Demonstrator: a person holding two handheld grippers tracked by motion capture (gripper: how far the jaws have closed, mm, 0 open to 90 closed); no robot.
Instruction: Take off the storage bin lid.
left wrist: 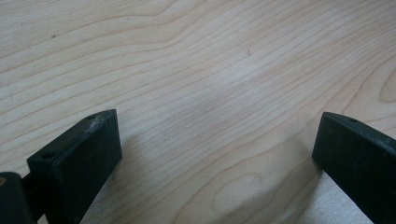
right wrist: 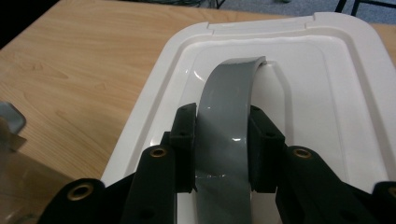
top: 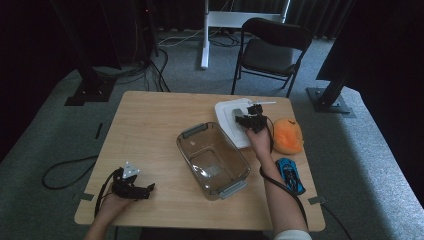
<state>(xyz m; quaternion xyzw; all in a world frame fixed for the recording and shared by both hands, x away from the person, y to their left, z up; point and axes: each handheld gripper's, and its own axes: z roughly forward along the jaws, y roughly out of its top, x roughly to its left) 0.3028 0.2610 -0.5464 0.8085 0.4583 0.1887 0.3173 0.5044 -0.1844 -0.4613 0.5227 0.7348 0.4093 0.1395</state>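
Observation:
A white lid (top: pixel 227 114) lies on the table behind a clear tub (top: pixel 212 159) with grey handles. An arched grey handle (right wrist: pixel 229 88) runs across the top of the lid (right wrist: pixel 327 70). My right gripper (right wrist: pixel 223 122) is shut on that handle, one jaw on each side of it; in the high view the right gripper (top: pixel 251 120) sits over the lid's right part. My left gripper (top: pixel 144 190) rests near the table's front left corner. Its jaws stand wide apart in the left gripper view, with bare wood under the left gripper (left wrist: pixel 217 135).
An orange soft thing (top: pixel 288 135) lies right of the lid, and a blue toy car (top: pixel 290 175) sits nearer the front right edge. The tub's corner (right wrist: pixel 9 122) shows beside the lid. A black folding chair (top: pixel 270 50) stands beyond the table.

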